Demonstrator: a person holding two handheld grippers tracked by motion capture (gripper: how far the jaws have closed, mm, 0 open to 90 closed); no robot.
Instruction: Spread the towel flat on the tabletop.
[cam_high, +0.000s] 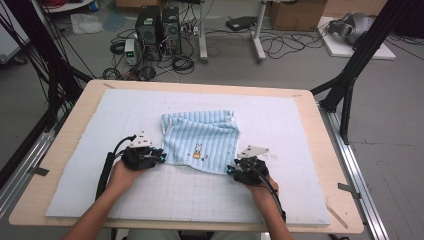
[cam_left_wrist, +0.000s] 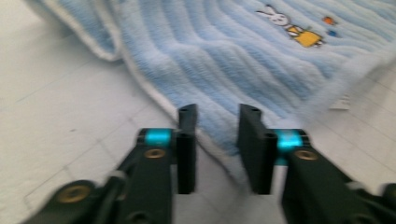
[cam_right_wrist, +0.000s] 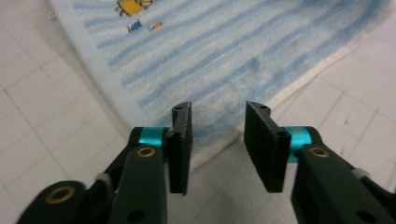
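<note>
here's the table (cam_high: 65, 150), a pale wooden top with a white gridded mat (cam_high: 280, 125) spread over most of it, and in the middle of that mat lies a light blue striped towel (cam_high: 202, 137), folded over on itself with the upper layer bunched toward the far edge. a small rabbit picture (cam_high: 198, 151) sits near the towel's near edge. two forearms come in from the bottom, each hand around a black gripper. the left gripper (cam_high: 161, 157) sits at the towel's near left corner, and in the left gripper view its jaws stand apart, open, with the towel's white-trimmed edge (cam_left_wrist: 224, 154) running right into the gap between them; the view is blurred, so whether the jaws touch the cloth is hard to say. the rabbit picture (cam_left_wrist: 289, 25) shows up high and to the right there. over on the other side, the right gripper (cam_high: 231, 170) is at the towel's near right corner, and the right gripper view has its jaws apart too, open, with the towel's corner (cam_right_wrist: 219, 126) lying on the mat in the gap between them, nothing pinched. a grey three-cornered plate (cam_high: 252, 150) rides on top of the right gripper. beyond the table, on the grey floor, stand two dark computer towers (cam_high: 159, 25) among a tangle of cables (cam_high: 175, 62).
</note>
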